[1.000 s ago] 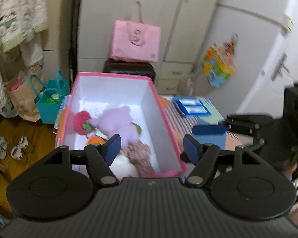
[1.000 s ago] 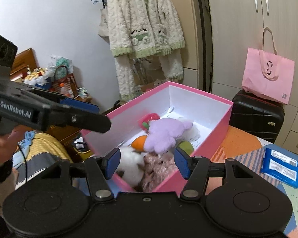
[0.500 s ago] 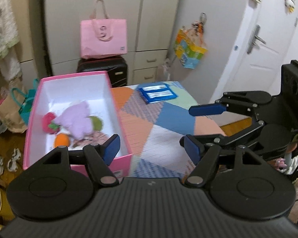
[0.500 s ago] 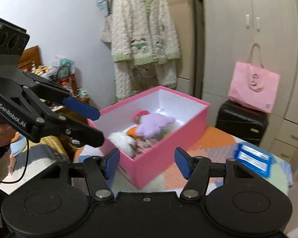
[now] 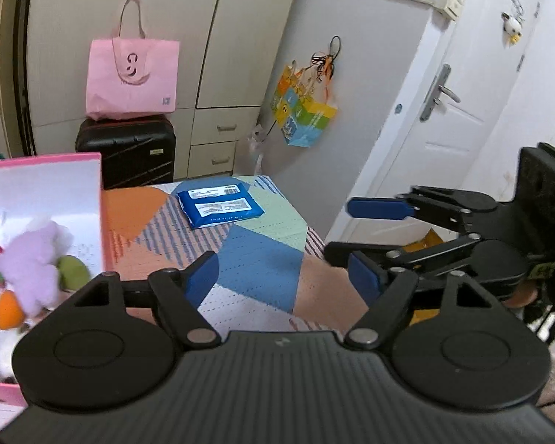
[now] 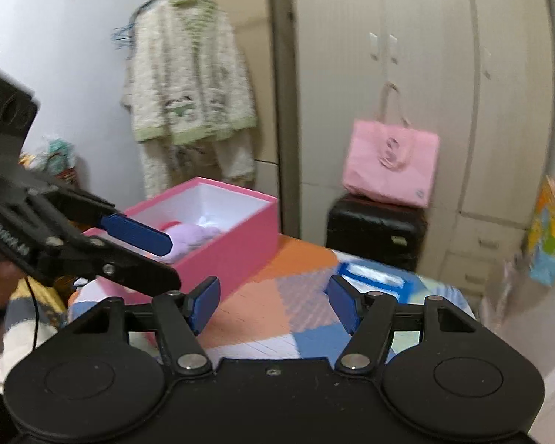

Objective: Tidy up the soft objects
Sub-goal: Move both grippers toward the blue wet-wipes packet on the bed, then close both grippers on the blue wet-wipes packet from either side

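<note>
Left wrist | left tongs wide, empty, jaws just opening | right tongs likewise | soft toys lie in pink box on bench | stowing looks done; only blue packet left out.

The pink box is cut off at the left edge. The pink bag looks blurry.

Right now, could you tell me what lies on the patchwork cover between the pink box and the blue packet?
Nothing: in the left wrist view, only bare orange and striped patchwork cover separates the pink box from the blue packet.
</note>
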The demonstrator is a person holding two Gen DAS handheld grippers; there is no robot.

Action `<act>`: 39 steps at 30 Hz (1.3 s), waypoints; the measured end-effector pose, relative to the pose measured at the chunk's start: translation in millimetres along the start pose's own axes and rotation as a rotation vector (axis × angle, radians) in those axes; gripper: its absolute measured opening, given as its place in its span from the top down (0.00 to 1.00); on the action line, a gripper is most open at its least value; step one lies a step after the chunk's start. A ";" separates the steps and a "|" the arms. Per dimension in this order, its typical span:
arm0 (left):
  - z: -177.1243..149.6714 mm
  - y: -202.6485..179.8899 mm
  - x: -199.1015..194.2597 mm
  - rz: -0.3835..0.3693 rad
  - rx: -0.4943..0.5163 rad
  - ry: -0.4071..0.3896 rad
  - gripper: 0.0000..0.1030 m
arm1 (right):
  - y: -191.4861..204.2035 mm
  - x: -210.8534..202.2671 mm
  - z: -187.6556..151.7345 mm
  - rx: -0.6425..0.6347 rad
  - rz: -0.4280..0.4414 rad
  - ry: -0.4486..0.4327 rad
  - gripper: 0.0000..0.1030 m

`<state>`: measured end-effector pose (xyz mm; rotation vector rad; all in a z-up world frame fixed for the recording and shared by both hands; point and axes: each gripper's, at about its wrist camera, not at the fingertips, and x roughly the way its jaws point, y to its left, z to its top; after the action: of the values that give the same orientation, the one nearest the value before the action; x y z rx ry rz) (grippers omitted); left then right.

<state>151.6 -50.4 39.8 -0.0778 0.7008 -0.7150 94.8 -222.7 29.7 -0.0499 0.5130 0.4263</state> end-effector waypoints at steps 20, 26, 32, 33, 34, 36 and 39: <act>6.9 45.1 144.4 0.144 -0.161 -0.118 0.26 | -98.3 93.1 -42.6 -0.063 -0.097 -0.025 0.21; 1.2 66.3 197.1 0.192 -0.302 -0.111 0.27 | -132.5 143.8 -52.1 -0.020 -0.082 0.047 0.21; 4.6 85.5 223.4 0.301 -0.398 -0.127 0.29 | -144.8 176.0 -49.9 -0.077 -0.064 0.127 0.22; 5.3 87.4 225.0 0.319 -0.401 -0.140 0.30 | -143.8 179.2 -50.4 -0.097 -0.033 0.136 0.22; 5.4 88.4 227.8 0.339 -0.395 -0.158 0.31 | -142.9 182.2 -50.8 -0.108 -0.009 0.140 0.22; 4.6 91.3 234.5 0.357 -0.390 -0.159 0.33 | -142.9 189.4 -50.2 -0.112 0.010 0.143 0.22; 2.4 98.1 242.3 0.323 -0.418 -0.142 0.36 | -146.2 201.9 -50.2 -0.098 0.019 0.155 0.22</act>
<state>340.3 -127.6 -123.8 -0.3858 0.6975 -0.2427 289.7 -286.2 -120.8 -0.1734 0.6454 0.4681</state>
